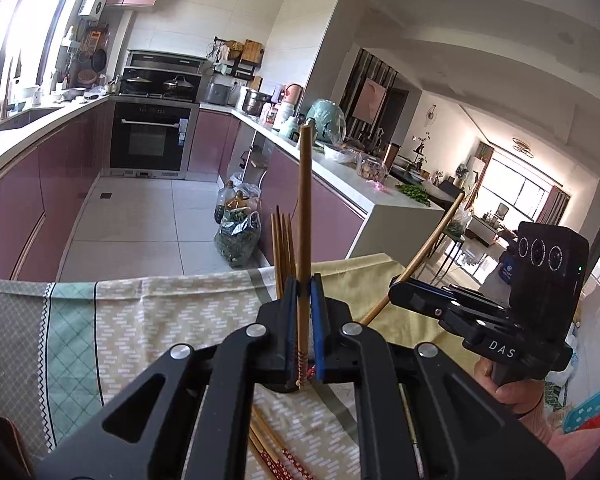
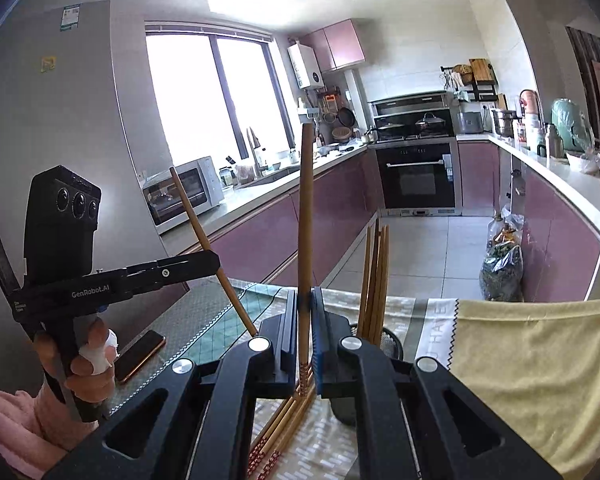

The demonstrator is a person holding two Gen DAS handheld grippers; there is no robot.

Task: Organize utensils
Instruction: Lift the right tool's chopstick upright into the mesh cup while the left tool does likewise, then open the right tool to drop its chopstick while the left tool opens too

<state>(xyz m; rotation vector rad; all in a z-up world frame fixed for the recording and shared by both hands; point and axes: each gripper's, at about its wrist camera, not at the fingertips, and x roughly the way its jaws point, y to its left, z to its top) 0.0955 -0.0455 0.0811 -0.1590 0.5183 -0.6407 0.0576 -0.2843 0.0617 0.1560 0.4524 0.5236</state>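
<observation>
My left gripper (image 1: 304,285) is shut on a wooden chopstick (image 1: 305,208) that stands upright between its blue pads. To its right, my right gripper (image 1: 397,285) clamps a second chopstick (image 1: 424,254) that leans to the right. In the right wrist view that gripper (image 2: 305,297) holds its chopstick (image 2: 305,220) upright, while the left gripper (image 2: 217,261) grips the leaning chopstick (image 2: 204,240). Several more chopsticks (image 2: 375,280) stand in a dark mesh holder (image 2: 390,339) just behind the fingers. Loose chopsticks (image 2: 278,432) lie on the patterned tablecloth (image 1: 160,320) below both grippers.
A phone (image 2: 140,354) lies on the table's left part near the person's hand (image 2: 88,364). A yellow cloth (image 2: 532,360) covers the right side. Beyond the table edge are the tiled floor, plastic bags (image 1: 238,236), purple cabinets and an oven (image 1: 150,140).
</observation>
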